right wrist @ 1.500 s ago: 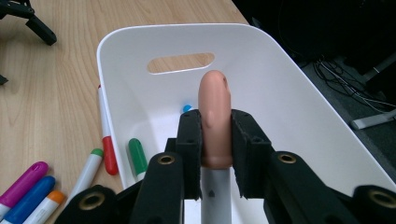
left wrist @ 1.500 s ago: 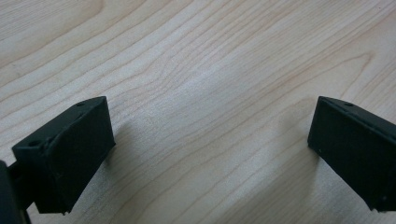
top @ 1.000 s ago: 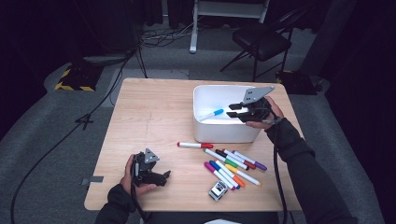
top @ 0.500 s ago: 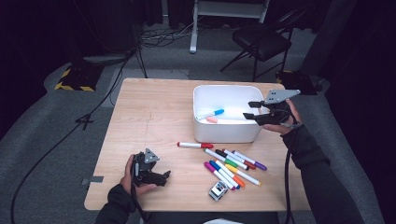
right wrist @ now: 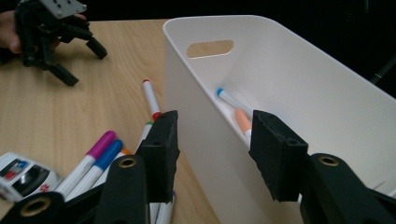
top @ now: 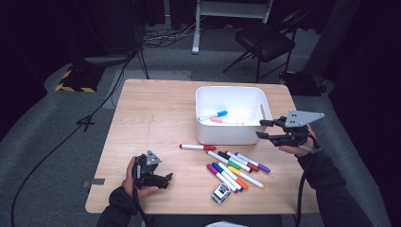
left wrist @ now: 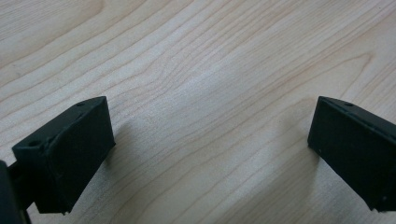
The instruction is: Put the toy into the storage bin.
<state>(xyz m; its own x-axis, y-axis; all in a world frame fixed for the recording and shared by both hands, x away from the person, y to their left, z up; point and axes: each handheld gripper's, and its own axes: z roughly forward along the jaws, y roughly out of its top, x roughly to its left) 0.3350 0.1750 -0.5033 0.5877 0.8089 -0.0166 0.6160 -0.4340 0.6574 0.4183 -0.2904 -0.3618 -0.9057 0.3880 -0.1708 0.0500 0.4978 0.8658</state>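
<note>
Right gripper (top: 264,128) is held level just off the right side of the white bin (top: 206,134); its jaws stand partly apart with nothing between them, having just been closing a little. Blue-capped marker (top: 212,115) and orange marker (top: 227,121) lie inside the bin. Remaining markers (top: 235,167) lie on the table (top: 151,113) in front of it. Left gripper (top: 166,178) rests on the table, jaws wide, empty

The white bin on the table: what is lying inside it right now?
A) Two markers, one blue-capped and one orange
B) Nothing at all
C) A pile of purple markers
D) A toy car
A: inside the white bin lie a blue-capped marker and an orange marker; the toy car sits on the table.
</note>
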